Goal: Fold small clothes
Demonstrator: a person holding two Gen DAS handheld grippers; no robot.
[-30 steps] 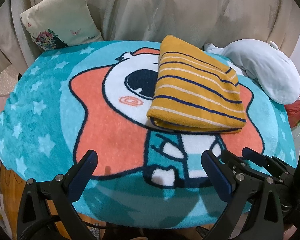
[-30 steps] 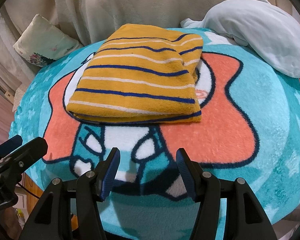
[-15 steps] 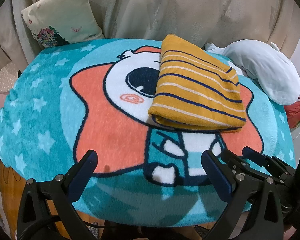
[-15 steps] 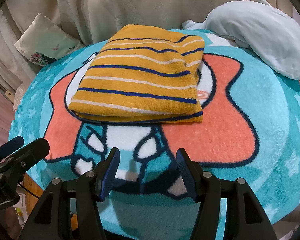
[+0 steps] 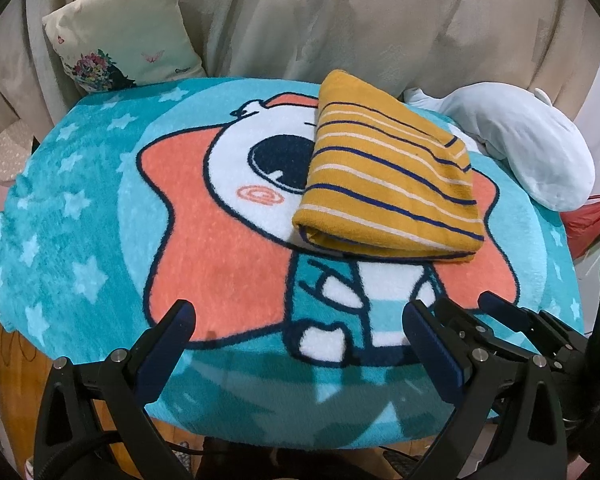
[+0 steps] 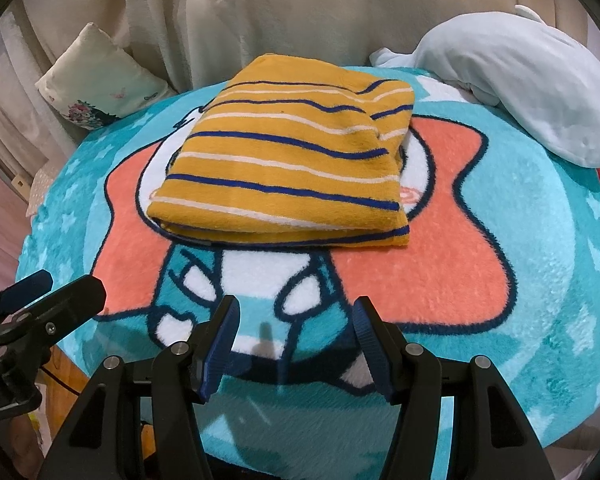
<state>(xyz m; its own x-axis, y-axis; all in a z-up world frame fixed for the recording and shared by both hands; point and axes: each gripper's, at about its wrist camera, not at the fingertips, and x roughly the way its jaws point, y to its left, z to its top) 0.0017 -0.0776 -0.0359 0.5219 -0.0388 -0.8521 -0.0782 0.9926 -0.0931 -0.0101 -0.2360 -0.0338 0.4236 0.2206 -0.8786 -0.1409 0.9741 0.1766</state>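
The left gripper (image 5: pixel 296 344) has its fingers spread wide, holding nothing, with only the teal cartoon blanket (image 5: pixel 80 216) showing between them. The right gripper (image 6: pixel 294 334) is also released and empty, its fingers parted somewhat less, over the near edge of the same blanket (image 6: pixel 540 280). In the left wrist view the right gripper's fingers (image 5: pixel 496 308) lie just beside the left gripper's right-hand finger; in the right wrist view the left gripper's fingers (image 6: pixel 52 300) appear off to the left.

The folded yellow striped garment (image 5: pixel 384 180) lies flat on the blanket ahead of both grippers, apart from every finger: ahead and right of the left gripper, straight ahead of the right one (image 6: pixel 288 168). The blanket between fingers and garment is bare.

Beyond the garment to the right rests a pale blue plush (image 6: pixel 512 80), touching the blanket's far edge. A floral cushion (image 5: pixel 128 36) leans against the beige drape (image 5: pixel 380 12) far ahead to the left.
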